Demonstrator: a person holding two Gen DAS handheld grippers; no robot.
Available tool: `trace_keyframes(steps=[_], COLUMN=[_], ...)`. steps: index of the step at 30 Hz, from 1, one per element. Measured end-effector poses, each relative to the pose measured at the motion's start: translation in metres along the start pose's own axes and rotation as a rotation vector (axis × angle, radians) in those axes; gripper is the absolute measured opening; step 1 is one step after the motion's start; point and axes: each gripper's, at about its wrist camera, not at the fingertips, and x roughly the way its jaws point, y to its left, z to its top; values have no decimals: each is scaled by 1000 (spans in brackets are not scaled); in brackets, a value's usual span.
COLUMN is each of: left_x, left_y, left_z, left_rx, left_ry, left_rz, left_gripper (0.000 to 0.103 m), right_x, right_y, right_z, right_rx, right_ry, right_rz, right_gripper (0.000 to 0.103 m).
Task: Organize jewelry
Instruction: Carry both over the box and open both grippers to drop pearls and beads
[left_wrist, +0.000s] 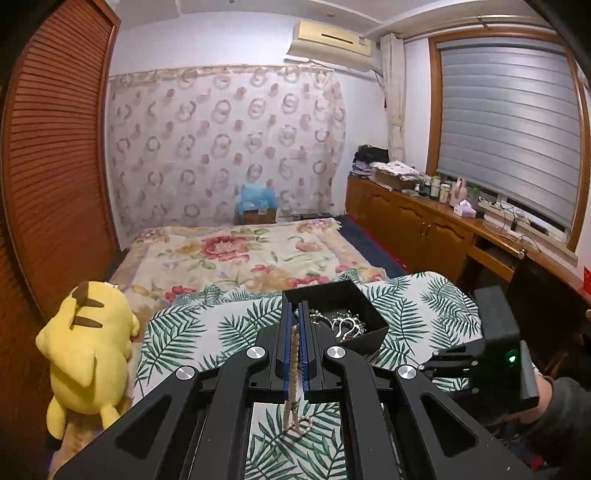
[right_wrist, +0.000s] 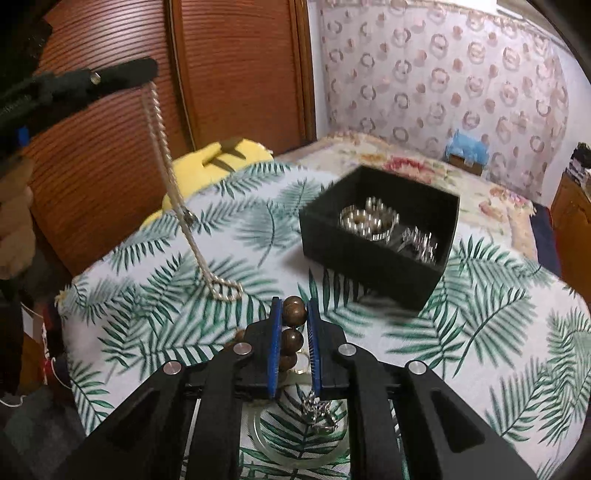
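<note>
My left gripper is shut on a pearl necklace; the strand hangs down and its lower loop rests on the leaf-print cloth. In the right wrist view the left gripper is up at the left with the pearl necklace trailing to the cloth. My right gripper is shut on a brown wooden bead bracelet. A black open box with several silver pieces inside sits just ahead to the right; it also shows in the left wrist view.
A clear bangle and a small silver piece lie under my right gripper. A yellow plush toy lies left of the cloth. Behind are a floral bed, a wooden wardrobe and a cabinet.
</note>
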Motion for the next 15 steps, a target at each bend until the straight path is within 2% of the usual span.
trace_keyframes(steps=[9, 15], left_x=[11, 23], left_y=[-10, -21], left_z=[22, 43], left_rx=[15, 35], left_ry=[-22, -38], left_rz=[-26, -49], left_gripper=[3, 3], right_x=[-37, -48], right_y=[-4, -24], right_z=[31, 58], right_rx=[-21, -21], right_ry=[-108, -153], right_rz=[-3, -25], right_gripper=[15, 15])
